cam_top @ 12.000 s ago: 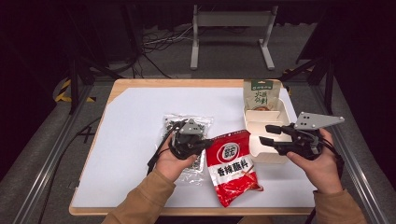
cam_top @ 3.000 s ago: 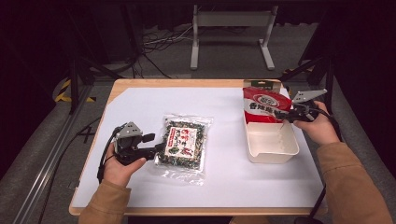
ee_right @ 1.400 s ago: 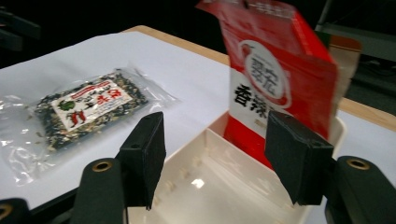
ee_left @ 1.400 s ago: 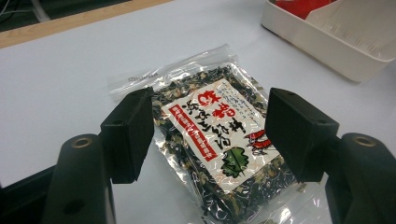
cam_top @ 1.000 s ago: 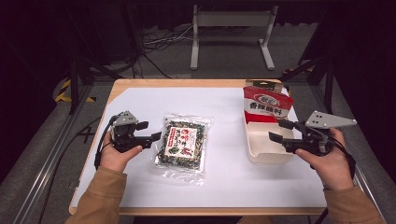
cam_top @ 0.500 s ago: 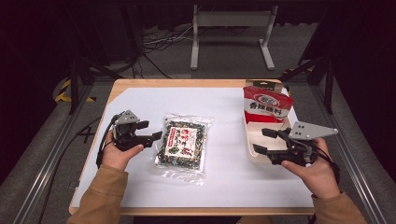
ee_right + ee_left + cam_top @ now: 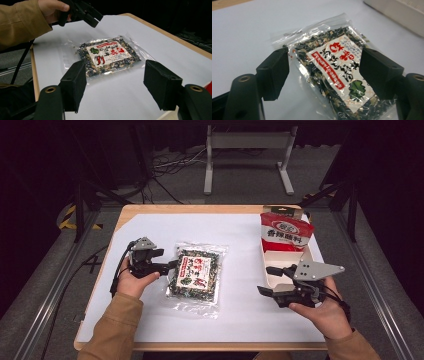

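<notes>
The clear seaweed packet (image 7: 195,276) was found lying flat on the white table cover (image 7: 240,320), well to the left of the cream tray (image 7: 270,270), in which the red snack bag (image 7: 286,233) stood upright at the far end.

The left gripper (image 7: 167,266) was held just beside the packet's left edge. Its jaws had just been opening and stood wide, with the packet's near edge seen between them but not pressed (image 7: 337,67). The right gripper (image 7: 267,280) was held between the packet and the tray, its jaws spread wide, nothing between them, aimed toward the packet (image 7: 110,56).

Risks were judged as follows. The film is slick and lies flat, so a low approach could push the packet across the cover rather than lift it. A pinch on the thin sealed border alone could let it slip or hang limp. With both grippers converging on one packet, a collision was considered possible.
</notes>
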A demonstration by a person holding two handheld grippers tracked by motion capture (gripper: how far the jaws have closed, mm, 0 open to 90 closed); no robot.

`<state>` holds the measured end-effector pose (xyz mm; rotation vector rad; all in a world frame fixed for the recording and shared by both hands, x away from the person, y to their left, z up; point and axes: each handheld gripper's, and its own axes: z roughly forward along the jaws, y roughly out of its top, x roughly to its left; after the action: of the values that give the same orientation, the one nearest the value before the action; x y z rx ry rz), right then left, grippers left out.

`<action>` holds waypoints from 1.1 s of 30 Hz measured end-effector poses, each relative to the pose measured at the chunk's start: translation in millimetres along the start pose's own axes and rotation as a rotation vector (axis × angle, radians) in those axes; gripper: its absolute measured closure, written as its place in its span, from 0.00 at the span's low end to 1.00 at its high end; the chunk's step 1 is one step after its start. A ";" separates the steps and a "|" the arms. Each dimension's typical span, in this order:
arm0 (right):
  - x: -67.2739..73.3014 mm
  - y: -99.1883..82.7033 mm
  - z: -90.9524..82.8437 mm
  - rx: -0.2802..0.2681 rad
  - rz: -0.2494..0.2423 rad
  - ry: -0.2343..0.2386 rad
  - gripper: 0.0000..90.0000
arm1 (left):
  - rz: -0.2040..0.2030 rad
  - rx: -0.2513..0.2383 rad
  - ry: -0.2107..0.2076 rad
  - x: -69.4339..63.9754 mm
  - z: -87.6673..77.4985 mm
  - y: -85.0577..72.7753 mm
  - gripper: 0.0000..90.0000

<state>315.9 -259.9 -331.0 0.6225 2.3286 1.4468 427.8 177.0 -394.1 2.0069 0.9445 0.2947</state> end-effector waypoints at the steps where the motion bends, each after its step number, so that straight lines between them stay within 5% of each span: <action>1: 0.4 -1.0 1.6 0.004 0.002 0.003 0.39 | -0.003 0.006 -0.002 1.6 1.3 -1.9 0.28; 18: -2.6 -7.7 7.3 0.022 0.006 -0.017 0.38 | -0.119 0.217 -0.056 8.9 27.3 -17.5 0.35; 25: -2.6 -8.0 7.5 0.020 0.007 -0.012 0.38 | -0.166 0.255 -0.083 9.7 32.1 -23.4 0.32; 31: -4.3 -8.5 7.7 0.018 0.010 -0.012 0.37 | -0.148 0.274 -0.114 5.4 36.5 -24.4 0.39; 33: -4.9 -8.7 7.9 0.018 0.012 -0.012 0.37 | -0.171 0.273 -0.121 5.7 37.5 -24.8 0.39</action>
<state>322.3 -259.9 -342.1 0.6496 2.3349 1.4253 438.7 166.2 -436.8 2.1434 1.1185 -0.0537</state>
